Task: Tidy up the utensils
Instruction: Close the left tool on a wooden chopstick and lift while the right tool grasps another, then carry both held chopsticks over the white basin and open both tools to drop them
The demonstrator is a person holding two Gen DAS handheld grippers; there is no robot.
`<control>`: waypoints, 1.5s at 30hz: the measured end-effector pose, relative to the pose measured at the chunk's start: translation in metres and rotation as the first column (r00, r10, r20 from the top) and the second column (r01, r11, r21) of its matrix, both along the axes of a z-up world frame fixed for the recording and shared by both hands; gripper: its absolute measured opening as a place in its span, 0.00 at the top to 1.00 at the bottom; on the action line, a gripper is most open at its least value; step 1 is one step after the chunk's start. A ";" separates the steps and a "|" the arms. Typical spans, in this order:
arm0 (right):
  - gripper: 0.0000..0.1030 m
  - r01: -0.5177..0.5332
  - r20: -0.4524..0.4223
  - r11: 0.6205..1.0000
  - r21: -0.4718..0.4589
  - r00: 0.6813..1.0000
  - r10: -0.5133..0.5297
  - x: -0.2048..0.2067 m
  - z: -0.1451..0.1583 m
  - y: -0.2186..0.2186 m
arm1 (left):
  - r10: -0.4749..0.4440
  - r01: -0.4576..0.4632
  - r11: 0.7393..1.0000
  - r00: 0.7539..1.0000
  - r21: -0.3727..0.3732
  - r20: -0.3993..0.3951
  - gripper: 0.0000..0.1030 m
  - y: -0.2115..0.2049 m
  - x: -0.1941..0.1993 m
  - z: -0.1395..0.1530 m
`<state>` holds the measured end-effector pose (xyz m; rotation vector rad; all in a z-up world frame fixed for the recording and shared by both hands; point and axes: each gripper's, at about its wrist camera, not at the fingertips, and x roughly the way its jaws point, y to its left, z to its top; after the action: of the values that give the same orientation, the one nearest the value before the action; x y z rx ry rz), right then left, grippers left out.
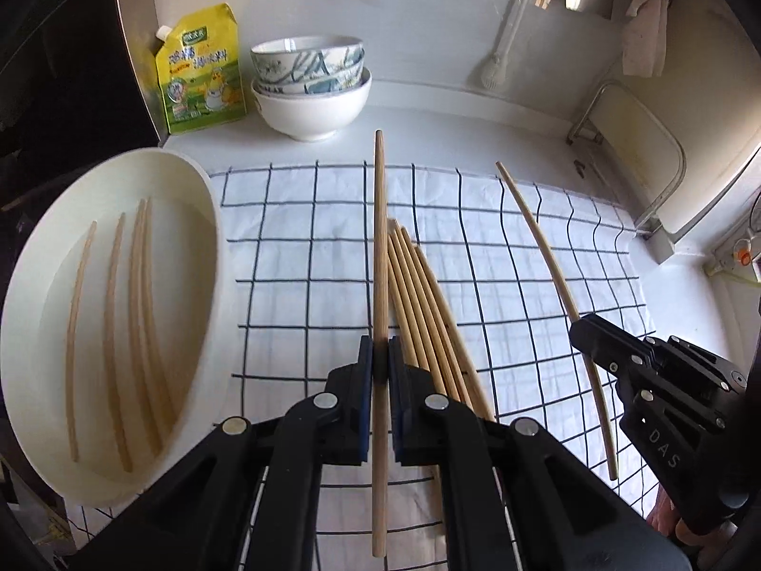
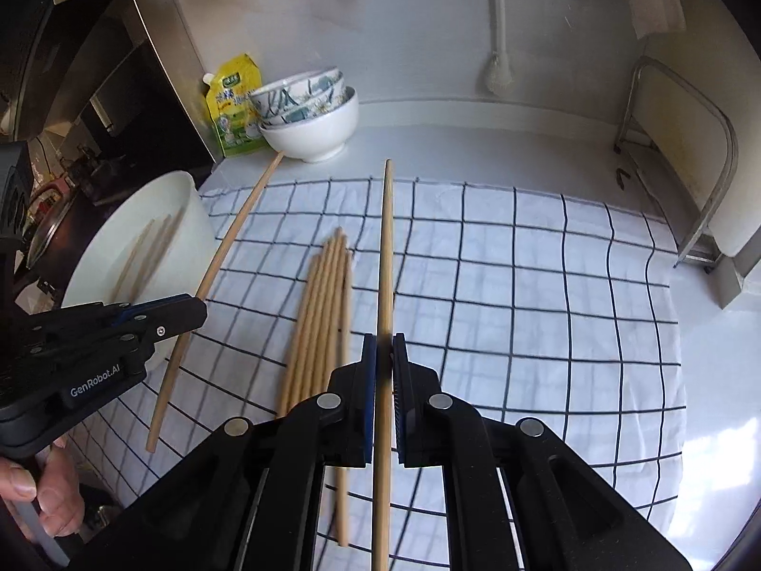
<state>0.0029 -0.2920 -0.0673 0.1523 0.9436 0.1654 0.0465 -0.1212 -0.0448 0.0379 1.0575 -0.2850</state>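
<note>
My left gripper (image 1: 380, 357) is shut on one wooden chopstick (image 1: 379, 247) and holds it lengthwise above the checked cloth (image 1: 295, 247). My right gripper (image 2: 384, 357) is shut on another chopstick (image 2: 386, 257), also above the cloth (image 2: 523, 285). Each gripper and its chopstick show in the other's view: the right one (image 1: 582, 333) with its chopstick (image 1: 547, 247), the left one (image 2: 197, 307) with its chopstick (image 2: 228, 242). A bundle of several chopsticks (image 1: 418, 304) lies on the cloth between the grippers; it also shows in the right wrist view (image 2: 318, 314). A white oval container (image 1: 209, 219) at left holds several chopsticks (image 1: 138, 314).
Stacked bowls (image 1: 311, 90) and a yellow pouch (image 1: 202, 71) stand at the back of the counter by the wall. A dark appliance (image 2: 119, 85) is at the left. A metal-framed rack (image 2: 685, 152) stands at the right. A brush (image 2: 497, 71) hangs on the wall.
</note>
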 end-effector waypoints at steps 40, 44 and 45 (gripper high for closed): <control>0.93 -0.227 -0.191 0.970 0.084 0.952 0.239 0.118 -0.029 0.267 | 0.206 -0.200 0.977 0.975 0.079 -0.079 0.92 0.242 0.059 -0.041; 0.83 -0.222 -0.160 0.972 0.076 0.960 0.232 0.112 -0.023 0.264 | 0.225 -0.221 0.973 0.973 0.071 -0.059 0.64 0.248 0.056 -0.032; 0.83 -0.222 -0.154 0.972 0.075 0.961 0.231 0.111 -0.021 0.264 | 0.228 -0.224 0.972 0.972 0.067 -0.053 0.60 0.249 0.056 -0.030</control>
<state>0.1134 -0.0284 -0.0879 0.1106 1.1184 0.3972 0.1023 0.1281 -0.0750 -0.0371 1.1192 -0.0476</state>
